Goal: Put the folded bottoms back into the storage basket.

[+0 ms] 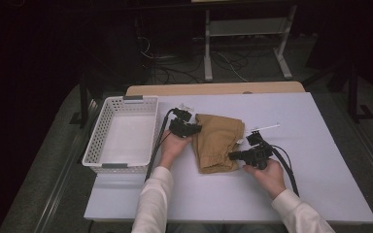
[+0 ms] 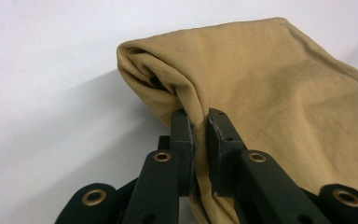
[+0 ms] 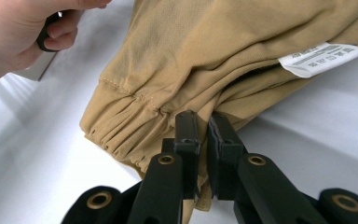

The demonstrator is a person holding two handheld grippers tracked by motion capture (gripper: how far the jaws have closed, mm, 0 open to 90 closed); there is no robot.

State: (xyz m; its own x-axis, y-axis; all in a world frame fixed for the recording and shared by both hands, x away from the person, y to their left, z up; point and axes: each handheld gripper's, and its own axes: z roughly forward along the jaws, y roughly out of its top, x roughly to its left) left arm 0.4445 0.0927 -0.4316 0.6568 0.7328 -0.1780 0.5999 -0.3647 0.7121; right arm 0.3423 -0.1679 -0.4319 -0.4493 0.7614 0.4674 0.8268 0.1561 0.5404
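Fingers (image 2: 182,135) pinching tan garment (image 1: 217,141)

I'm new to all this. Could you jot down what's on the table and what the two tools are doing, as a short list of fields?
Surface: white table
Main item: folded tan garment, lying flat near the middle
Detail: white label sewn at one edge
Left hand-held gripper: shut, pinching a folded edge of the garment
Right hand-held gripper: shut, pinching the garment beside its gathered band
Container: white basket, left of the garment, nothing visible inside
Likely work: handling the garment, perhaps to fold it or move it to the basket
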